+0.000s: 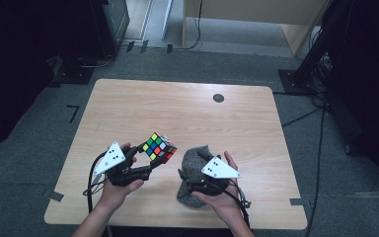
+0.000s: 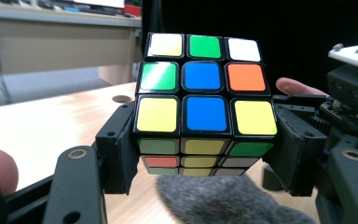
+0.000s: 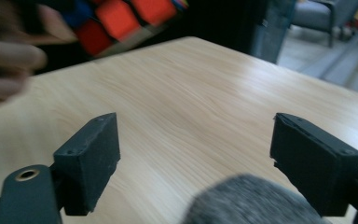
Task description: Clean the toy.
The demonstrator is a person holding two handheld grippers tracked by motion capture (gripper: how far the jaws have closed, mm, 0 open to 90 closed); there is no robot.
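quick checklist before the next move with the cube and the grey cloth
1. Left gripper shut on the puzzle cube: ok.
2. Cube lifted off the table: ok.
3. Right gripper open, nothing between its fingers: ok.
4. Grey cloth lies on the table by the right gripper, not held: ok.
5. Cloth smoothed out: not ok, it is bunched.
6. How firmly the cube sits in the grip: cannot tell.
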